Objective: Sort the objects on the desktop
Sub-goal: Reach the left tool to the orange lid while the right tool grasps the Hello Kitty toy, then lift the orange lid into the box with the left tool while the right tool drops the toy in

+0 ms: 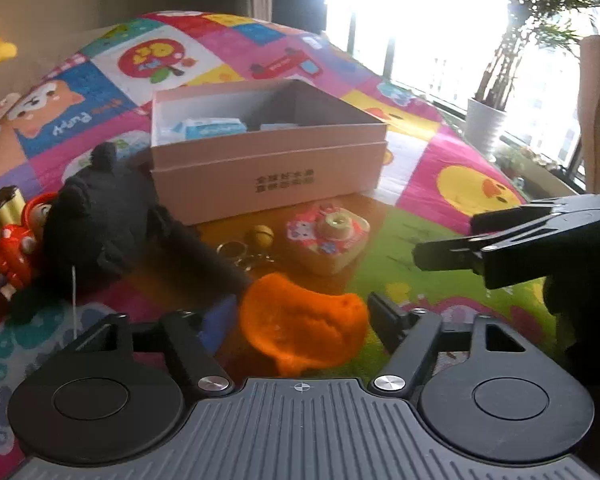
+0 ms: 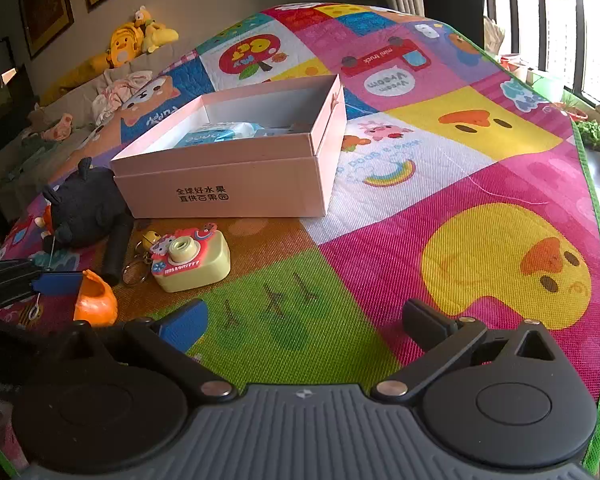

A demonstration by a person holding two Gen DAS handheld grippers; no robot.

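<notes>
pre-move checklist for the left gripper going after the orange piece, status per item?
1. Orange piece between the left gripper fingers: ok, it sits in the gap.
2. Left jaws closed on it: not ok, both fingers stand apart from it.
3. Right gripper out of the way: ok, open and empty over the green patch of the mat.
4. Pink box open to receive: ok, no lid on, blue packets inside.
5. Toy camera and keyring clear of the grasp: ok, both lie beyond the orange piece.
6. Whether the orange piece is attached to the black plush: cannot tell.
</notes>
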